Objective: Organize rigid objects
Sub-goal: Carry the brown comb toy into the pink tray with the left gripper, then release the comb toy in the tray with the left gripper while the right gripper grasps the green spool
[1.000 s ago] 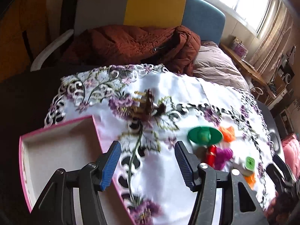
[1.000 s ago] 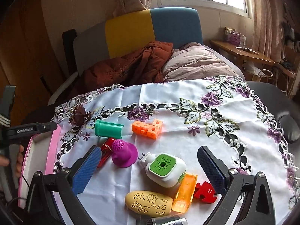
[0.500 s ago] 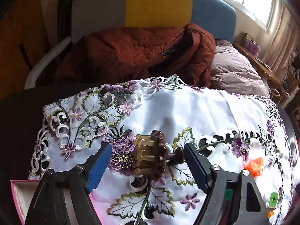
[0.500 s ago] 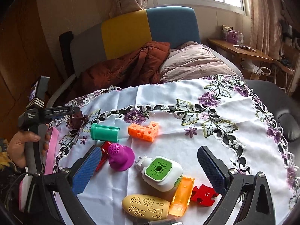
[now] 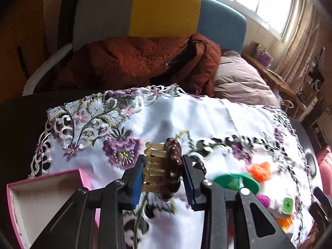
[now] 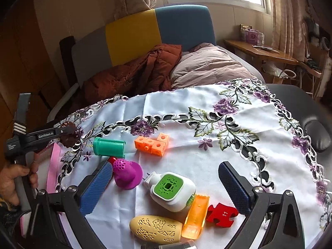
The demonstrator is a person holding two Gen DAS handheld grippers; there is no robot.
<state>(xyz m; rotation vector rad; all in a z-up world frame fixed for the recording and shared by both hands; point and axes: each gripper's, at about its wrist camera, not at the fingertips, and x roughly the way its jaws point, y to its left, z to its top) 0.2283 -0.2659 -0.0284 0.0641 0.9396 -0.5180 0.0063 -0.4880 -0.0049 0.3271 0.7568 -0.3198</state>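
Note:
My left gripper (image 5: 162,178) is shut on a brown hair claw clip (image 5: 164,170) with amber teeth, over the embroidered tablecloth (image 5: 197,120). The clip (image 6: 70,134) also shows in the right wrist view, in the left gripper's tip. My right gripper (image 6: 166,184) is open and empty, hovering over a white and green device (image 6: 172,188). Nearby lie a purple funnel shape (image 6: 126,174), a green cylinder (image 6: 109,147), an orange block piece (image 6: 152,142), a yellow oval (image 6: 155,229), an orange clip (image 6: 196,215) and a red puzzle piece (image 6: 222,214).
A pink-rimmed box (image 5: 41,199) sits at the table's left edge, just left of my left gripper. A chair with a rust jacket (image 5: 145,62) and a pillow (image 6: 207,66) stands behind the table. A dark mouse-like object (image 6: 317,134) lies at the right.
My left gripper moved forward from the box to the hair clip and shut on it. My right gripper stayed open and barely moved.

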